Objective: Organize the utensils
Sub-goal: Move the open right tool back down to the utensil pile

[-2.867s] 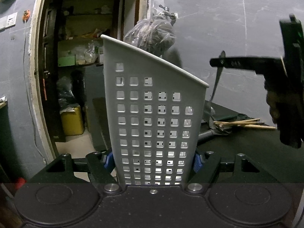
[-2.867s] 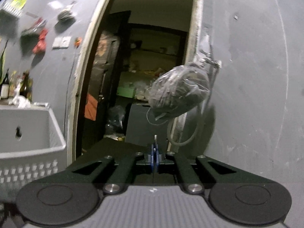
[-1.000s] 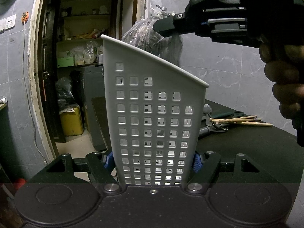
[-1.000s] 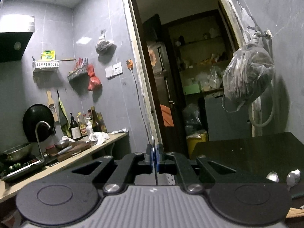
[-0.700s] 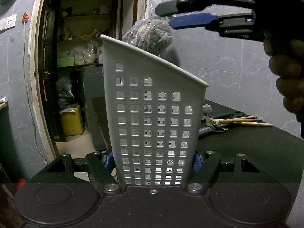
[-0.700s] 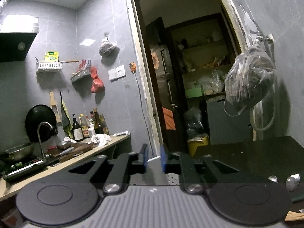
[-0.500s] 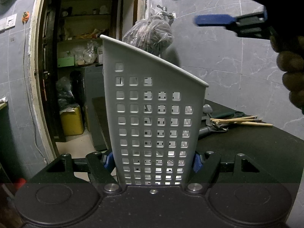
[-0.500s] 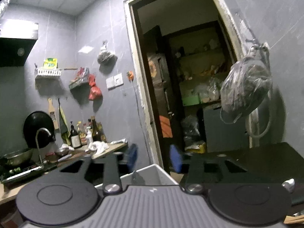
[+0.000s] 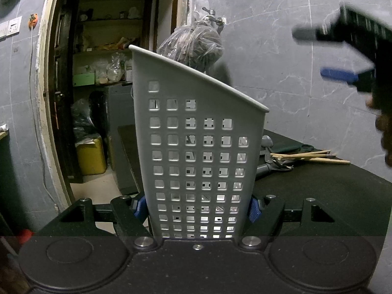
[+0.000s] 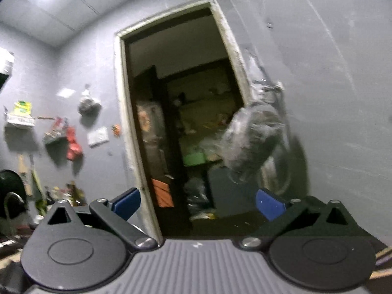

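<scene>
A tall white perforated utensil basket (image 9: pixel 196 147) stands upright on the black table (image 9: pixel 330 196), with my left gripper (image 9: pixel 197 208) shut on its base. In the left wrist view my right gripper (image 9: pixel 310 54) is blurred at the upper right, above and clear of the basket. Its jaws are opening wide. In its own view the right gripper (image 10: pixel 198 204) has nothing between its blue pads (image 10: pixel 127 203). Wooden chopsticks (image 9: pixel 311 156), a spoon (image 9: pixel 267 142) and a dark-handled tool (image 9: pixel 272 164) lie on the table behind the basket.
A plastic bag (image 9: pixel 193 46) hangs from a wall tap behind the basket and shows blurred as the bag (image 10: pixel 252 142) in the right wrist view. Left of it is a dark doorway (image 10: pixel 176 122) with shelves and a yellow container (image 9: pixel 90 154). The table edge drops off left of the basket.
The right gripper went from shut to wide open, and the thin thing between its pads is gone. It swung from above the basket off to the right. Left gripper and basket kept still.
</scene>
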`<state>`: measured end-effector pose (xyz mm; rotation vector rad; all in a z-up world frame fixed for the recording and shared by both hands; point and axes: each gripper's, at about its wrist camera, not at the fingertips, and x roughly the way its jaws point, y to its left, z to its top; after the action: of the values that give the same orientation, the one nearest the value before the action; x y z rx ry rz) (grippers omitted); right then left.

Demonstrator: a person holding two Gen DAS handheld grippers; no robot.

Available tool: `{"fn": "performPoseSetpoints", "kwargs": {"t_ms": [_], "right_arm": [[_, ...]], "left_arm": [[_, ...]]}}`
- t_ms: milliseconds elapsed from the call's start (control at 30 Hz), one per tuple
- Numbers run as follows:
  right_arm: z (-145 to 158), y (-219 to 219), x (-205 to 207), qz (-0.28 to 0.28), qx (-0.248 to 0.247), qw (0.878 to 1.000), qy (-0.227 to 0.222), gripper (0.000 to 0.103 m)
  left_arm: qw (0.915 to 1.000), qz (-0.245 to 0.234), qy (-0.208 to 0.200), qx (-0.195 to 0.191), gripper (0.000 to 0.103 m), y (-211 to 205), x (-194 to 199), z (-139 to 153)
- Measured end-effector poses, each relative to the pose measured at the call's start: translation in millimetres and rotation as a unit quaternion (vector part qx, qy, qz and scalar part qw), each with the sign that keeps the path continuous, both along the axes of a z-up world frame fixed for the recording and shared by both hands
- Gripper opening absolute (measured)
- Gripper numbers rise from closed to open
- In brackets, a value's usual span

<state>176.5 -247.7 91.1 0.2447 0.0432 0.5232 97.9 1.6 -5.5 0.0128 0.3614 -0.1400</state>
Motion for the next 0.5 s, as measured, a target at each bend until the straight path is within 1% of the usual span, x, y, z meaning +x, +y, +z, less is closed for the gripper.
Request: {"fn": "performPoseSetpoints", "kwargs": {"t_ms": [133, 267, 367, 500], "right_arm": [[-25.3, -3.3, 0.5, -0.027, -0.022, 0.999, 0.033, 0.103], [-57.9, -8.7, -3.1, -0.042, -0.020, 0.996, 0.074, 0.103], [-83.6, -16.1, -6.5, -0.050, -0.001, 0.993, 0.105, 0.103], [-104.6, -22.7, -8.2, -0.054, 0.029, 0.989, 0.135, 0.103]], "left_arm": [[1.0000, -0.002, -0.001, 0.000, 0.075, -0.5, 0.2, -0.7], [1.0000, -0.004, -0.001, -0.001, 0.075, -1.3, 0.9, -1.2], [1.0000, -0.004, -0.001, 0.000, 0.075, -2.1, 1.7, -1.4], [1.0000, -0.004, -0.001, 0.000, 0.075, -1.3, 1.7, -1.6]]}}
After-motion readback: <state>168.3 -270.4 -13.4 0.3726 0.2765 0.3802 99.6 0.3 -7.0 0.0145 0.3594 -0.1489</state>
